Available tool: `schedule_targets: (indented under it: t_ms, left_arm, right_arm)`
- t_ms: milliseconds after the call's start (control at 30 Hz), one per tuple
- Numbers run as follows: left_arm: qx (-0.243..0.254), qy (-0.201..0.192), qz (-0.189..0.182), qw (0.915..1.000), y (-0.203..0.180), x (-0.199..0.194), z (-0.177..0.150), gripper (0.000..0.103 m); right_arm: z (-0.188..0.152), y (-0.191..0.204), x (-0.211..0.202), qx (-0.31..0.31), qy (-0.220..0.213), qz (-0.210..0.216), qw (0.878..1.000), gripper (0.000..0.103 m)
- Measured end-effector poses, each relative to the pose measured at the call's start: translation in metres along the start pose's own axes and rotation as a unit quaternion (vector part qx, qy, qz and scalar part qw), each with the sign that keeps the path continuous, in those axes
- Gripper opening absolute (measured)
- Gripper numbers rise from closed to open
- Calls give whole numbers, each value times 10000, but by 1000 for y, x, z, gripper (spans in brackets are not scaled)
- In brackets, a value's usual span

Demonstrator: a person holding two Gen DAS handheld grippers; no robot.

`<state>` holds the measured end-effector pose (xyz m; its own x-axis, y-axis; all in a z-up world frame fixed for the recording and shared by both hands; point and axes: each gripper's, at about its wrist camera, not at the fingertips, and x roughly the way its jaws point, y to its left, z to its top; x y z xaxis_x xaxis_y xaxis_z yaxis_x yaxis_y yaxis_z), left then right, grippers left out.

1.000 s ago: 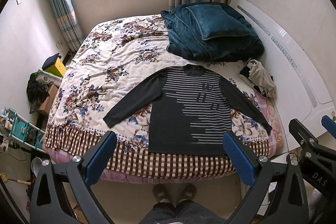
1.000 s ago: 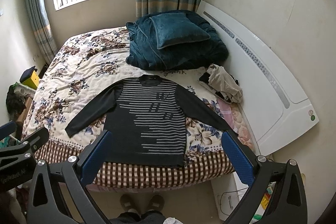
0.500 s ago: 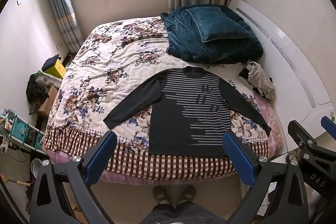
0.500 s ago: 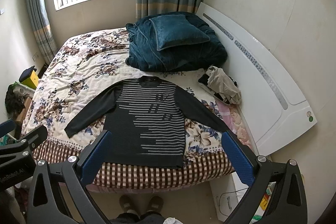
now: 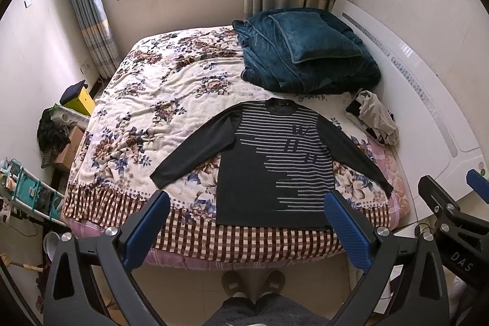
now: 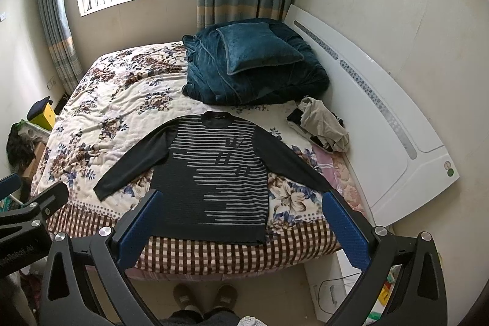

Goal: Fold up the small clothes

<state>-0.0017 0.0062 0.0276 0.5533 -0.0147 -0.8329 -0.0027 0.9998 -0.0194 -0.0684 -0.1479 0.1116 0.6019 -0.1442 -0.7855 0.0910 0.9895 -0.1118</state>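
Observation:
A dark long-sleeved sweater with grey stripes [image 5: 275,167] lies flat, face up, on the near part of the bed, sleeves spread out to both sides; it also shows in the right wrist view [image 6: 214,173]. Its hem lies near the bed's front edge. My left gripper [image 5: 247,222] is open and empty, held high above the floor in front of the bed. My right gripper [image 6: 241,222] is open and empty too, beside the left one. Both are well short of the sweater.
The bed has a floral cover [image 5: 159,100] with a checked border. A teal blanket and pillow [image 5: 305,51] sit at the far right. A crumpled beige and dark clothes pile [image 5: 373,115] lies by the white headboard [image 5: 428,100]. Boxes and clutter [image 5: 61,130] stand left. My feet show below.
Both grippers have drawn back and up slightly, so the bed and sweater look a little farther away. The sweater has not moved.

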Motion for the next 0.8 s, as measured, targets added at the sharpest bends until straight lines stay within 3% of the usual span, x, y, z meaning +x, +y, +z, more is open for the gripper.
schedule_targets:
  t_ms: [667,800]
  left_arm:
    - [28,-22,-21,10000,-4,-1,-5,103]
    - [147,-102,59,9998,-5,16,5,103]
  right_arm:
    - [2,-5,-2,52,-20,-20,10000,103]
    - [3,-6,7,250,60,-65,9996,103]
